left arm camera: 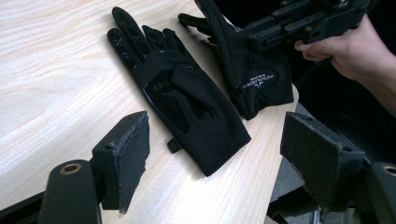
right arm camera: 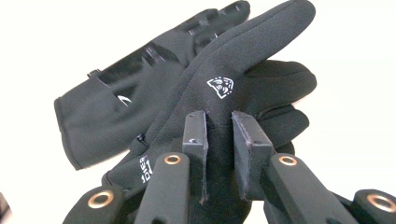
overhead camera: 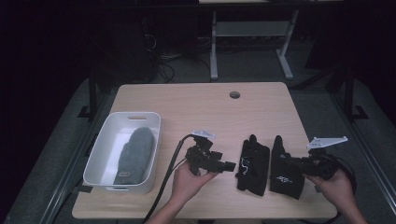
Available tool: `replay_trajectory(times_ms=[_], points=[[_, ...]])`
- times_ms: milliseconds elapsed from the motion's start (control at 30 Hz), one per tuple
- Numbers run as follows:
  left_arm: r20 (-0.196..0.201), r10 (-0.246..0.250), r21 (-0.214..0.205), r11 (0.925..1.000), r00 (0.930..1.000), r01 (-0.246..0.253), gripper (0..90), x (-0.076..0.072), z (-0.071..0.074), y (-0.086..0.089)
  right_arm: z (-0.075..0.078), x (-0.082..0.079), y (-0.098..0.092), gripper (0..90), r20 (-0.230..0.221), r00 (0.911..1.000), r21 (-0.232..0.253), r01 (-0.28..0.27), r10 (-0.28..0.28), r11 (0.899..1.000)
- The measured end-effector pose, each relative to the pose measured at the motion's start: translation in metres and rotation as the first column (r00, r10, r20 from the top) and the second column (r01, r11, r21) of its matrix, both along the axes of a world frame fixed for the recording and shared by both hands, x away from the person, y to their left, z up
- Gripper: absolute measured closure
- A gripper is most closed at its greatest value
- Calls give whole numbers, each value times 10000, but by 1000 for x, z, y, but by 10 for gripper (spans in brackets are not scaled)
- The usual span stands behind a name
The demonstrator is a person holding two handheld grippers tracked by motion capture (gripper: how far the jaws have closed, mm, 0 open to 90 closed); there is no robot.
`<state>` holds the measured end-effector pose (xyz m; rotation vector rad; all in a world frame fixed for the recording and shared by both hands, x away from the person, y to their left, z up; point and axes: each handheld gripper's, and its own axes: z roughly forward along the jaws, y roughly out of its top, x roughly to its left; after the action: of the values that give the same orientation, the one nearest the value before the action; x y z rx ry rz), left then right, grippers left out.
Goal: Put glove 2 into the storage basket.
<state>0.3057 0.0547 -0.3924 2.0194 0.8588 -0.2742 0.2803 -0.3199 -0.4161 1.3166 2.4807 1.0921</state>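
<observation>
A pale wooden surface (overhead camera: 196,105) with a round cable hole (overhead camera: 235,94) stands in a dim room on grey carpeted floor (overhead camera: 252,63). Beyond its far edge, a white metal desk frame (overhead camera: 252,32) and tangled black cables (overhead camera: 161,58).

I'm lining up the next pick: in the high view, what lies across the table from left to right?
White bin with a grey mitten in it → left gripper, jaws open → black glove lying flat → second black glove, pinched by the right gripper.

Bare tabletop (overhead camera: 205,105) beyond gloves (overhead camera: 253,161)
</observation>
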Motion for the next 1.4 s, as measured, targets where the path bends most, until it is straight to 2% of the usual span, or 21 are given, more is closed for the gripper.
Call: replay_trajectory(times_ms=[100,267,433,533,667,833,933,1033,1100,1167,1267,1400], points=[[39,2,0,10000,10000,-2,237,0,1,1,8,4,11,759,185,9997,74,-171,170,9998],[32,61,-23,10000,10000,-61,236,0,1,4,17,13,27,758,217,9994,367,-293,286,9989],[34,89,-32,10000,10000,-89,236,0,1,7,24,23,44,756,241,9990,847,-397,378,9956],[37,121,-49,9999,9999,-121,236,0,1,9,23,30,57,755,271,9981,711,-564,546,9959],[16,156,-66,9999,9999,-156,236,0,0,12,16,38,72,753,50,9987,638,-507,505,9967],[-16,219,-97,9997,9998,-219,236,-1,-1,16,1,40,85,727,-285,9981,59,-540,542,9985],[-46,213,-83,9997,9998,-213,236,-1,-3,17,-8,38,88,663,-570,9967,-80,-577,571,9983],[-77,149,-25,9999,9999,-149,236,-2,-5,15,-13,36,87,536,-606,9970,-252,-499,483,9984],[-115,87,24,10000,9999,-87,236,-3,-6,13,-12,33,83,528,-562,9976,-166,-423,413,9990],[-144,43,45,10000,9999,-42,236,-3,-9,11,-10,30,78,529,-457,9983,-153,-378,370,9992],[-204,-47,97,9999,9998,49,236,-4,-12,6,-11,26,72,610,-450,9981,45,-408,410,9992],[-336,-187,198,9996,9993,193,236,-7,-19,-1,-20,20,71,728,-645,9962,-75,-599,593,9982]])
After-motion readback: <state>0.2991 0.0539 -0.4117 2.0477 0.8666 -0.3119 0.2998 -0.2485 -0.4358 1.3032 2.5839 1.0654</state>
